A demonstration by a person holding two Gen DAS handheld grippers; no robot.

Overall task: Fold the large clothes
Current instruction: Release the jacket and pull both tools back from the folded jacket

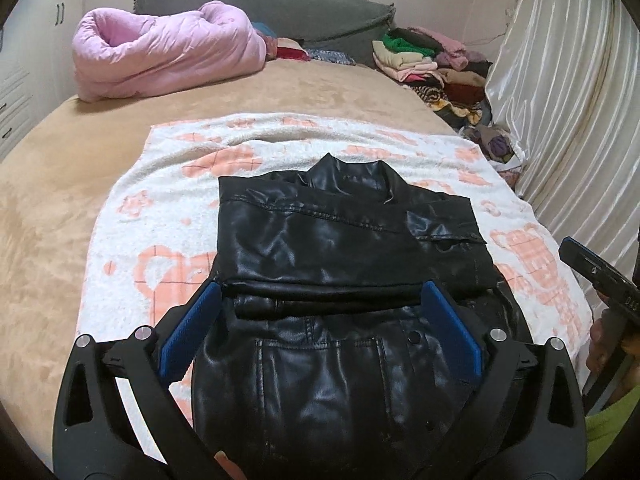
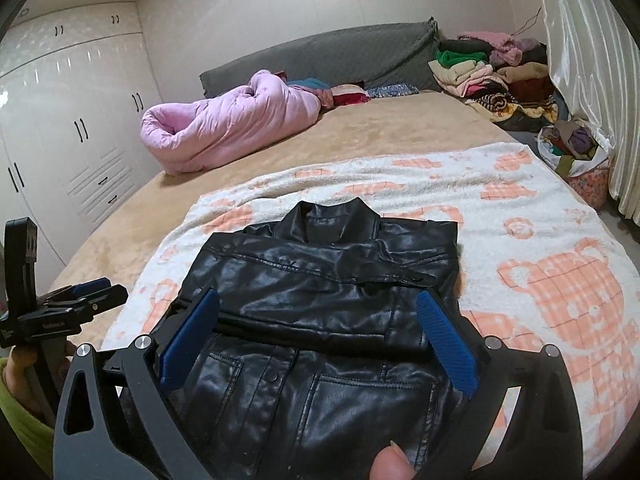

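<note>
A black leather jacket (image 1: 340,248) lies on a white and peach towel (image 1: 168,208) on the bed, collar away from me, sleeves folded across its chest. It also shows in the right wrist view (image 2: 320,288). My left gripper (image 1: 320,300) is open and empty above the jacket's lower half, blue pads (image 1: 192,328) on either side. My right gripper (image 2: 318,312) is open and empty above the same part. The left gripper shows at the left edge of the right wrist view (image 2: 80,296); the right gripper's body shows at the right edge of the left wrist view (image 1: 592,276).
A pink quilt (image 1: 168,52) lies rolled at the head of the tan bed (image 1: 40,208). Stacks of folded clothes (image 1: 432,60) sit at the far right by a satin curtain (image 1: 568,100). A bag of clothes (image 2: 572,152) stands beside the bed. White wardrobes (image 2: 68,120) line the left wall.
</note>
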